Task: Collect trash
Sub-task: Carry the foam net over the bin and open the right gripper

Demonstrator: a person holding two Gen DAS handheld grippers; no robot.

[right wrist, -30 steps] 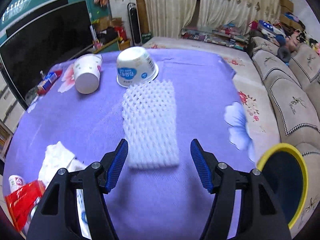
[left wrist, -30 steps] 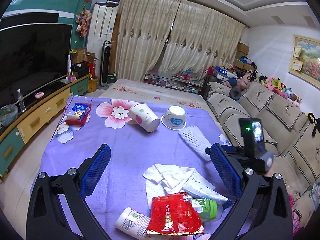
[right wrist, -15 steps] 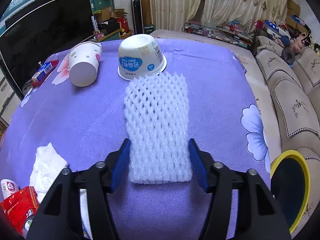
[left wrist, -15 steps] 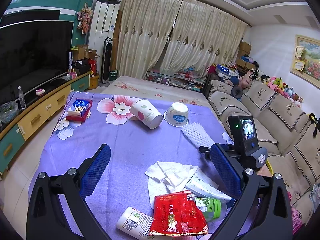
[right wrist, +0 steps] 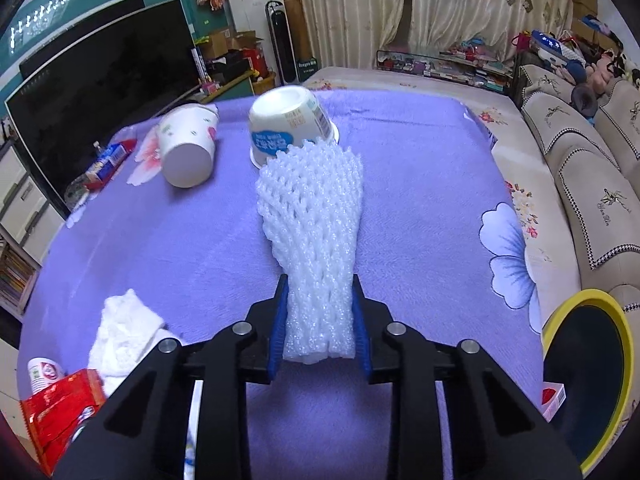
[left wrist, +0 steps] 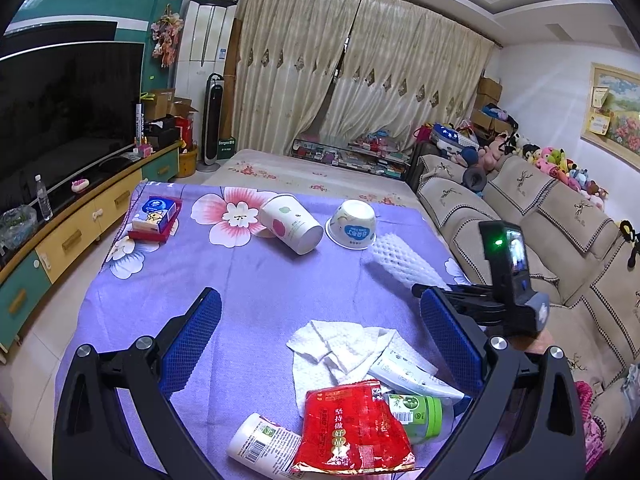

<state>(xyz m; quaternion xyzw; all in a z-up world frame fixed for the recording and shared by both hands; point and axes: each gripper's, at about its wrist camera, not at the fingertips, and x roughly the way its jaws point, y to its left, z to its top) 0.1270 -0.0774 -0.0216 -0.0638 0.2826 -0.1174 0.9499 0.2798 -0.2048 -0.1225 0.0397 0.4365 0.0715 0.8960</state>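
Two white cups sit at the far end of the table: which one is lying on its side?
The paper cup with pink and green prints lies on its side, base toward the right gripper. The blue-labelled bowl beside it stands upside down.

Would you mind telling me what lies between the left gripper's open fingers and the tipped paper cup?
Only bare purple cloth separates the left gripper from the paper cup, as the left wrist view shows.

My right gripper (right wrist: 320,320) presses ribbed blue pads into a white foam net (right wrist: 316,240), soft and bubbly. The cloth (right wrist: 420,184) under it is matt purple fleece. Far left, the cup (right wrist: 188,148) is smooth paper; near left, the wrapper (left wrist: 352,428) is glossy red film.
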